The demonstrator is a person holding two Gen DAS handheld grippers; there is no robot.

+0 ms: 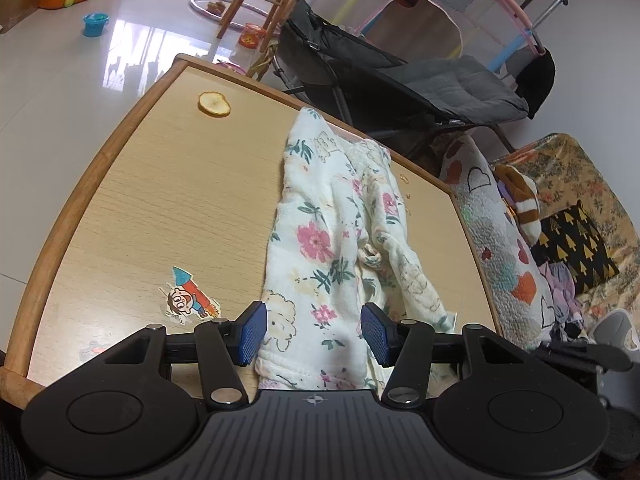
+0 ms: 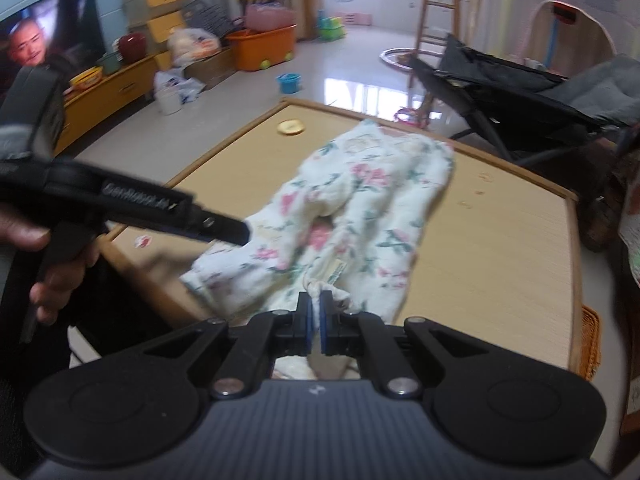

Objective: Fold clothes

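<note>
A white floral garment (image 1: 332,240) lies crumpled in a long strip on the wooden table (image 1: 140,200). My left gripper (image 1: 314,334) stands open over its near end, the blue pads (image 1: 252,332) apart with flat cloth between them. In the right wrist view the same garment (image 2: 360,200) spreads across the table (image 2: 500,240). My right gripper (image 2: 316,312) is shut on a bunched bit of its near edge, by a knotted tie and a label. The left gripper (image 2: 236,232), held by a hand, touches the cloth's left side.
A round yellow slice (image 1: 214,104) lies at the table's far corner and a cartoon sticker (image 1: 188,298) near the left gripper. A dark stroller (image 1: 400,80) stands beyond the table. A sofa with a quilt (image 1: 500,240) and cushions borders the right edge.
</note>
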